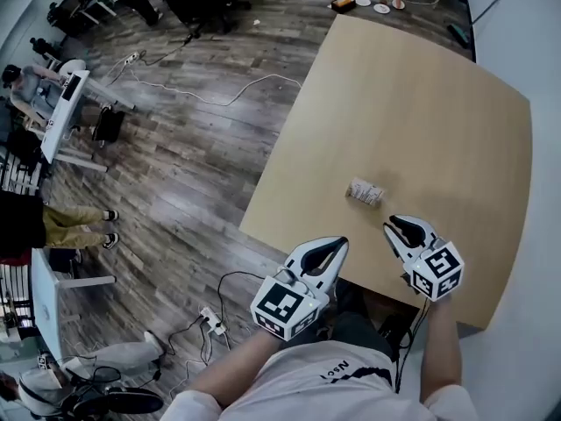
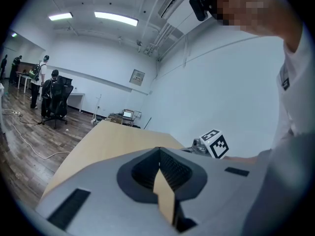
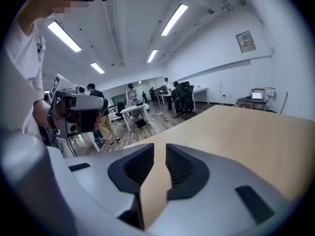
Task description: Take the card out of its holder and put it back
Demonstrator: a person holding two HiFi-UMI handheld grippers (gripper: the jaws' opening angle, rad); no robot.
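The card holder (image 1: 365, 191), a small pale object with a card in it, lies on the tan table (image 1: 421, 103) a short way past both grippers. My left gripper (image 1: 340, 244) hovers at the table's near edge, below and left of the holder, with its jaws closed tip to tip (image 2: 158, 150) and nothing between them. Just below and right of the holder is my right gripper (image 1: 392, 226), whose jaws stand a narrow gap apart (image 3: 160, 149) and hold nothing. Neither gripper view shows the holder.
The table's left edge drops to a wood floor with cables and a power strip (image 1: 210, 320). Small dishes and clutter (image 1: 364, 3) sit at the table's far end. People, desks and chairs stand far off to the left.
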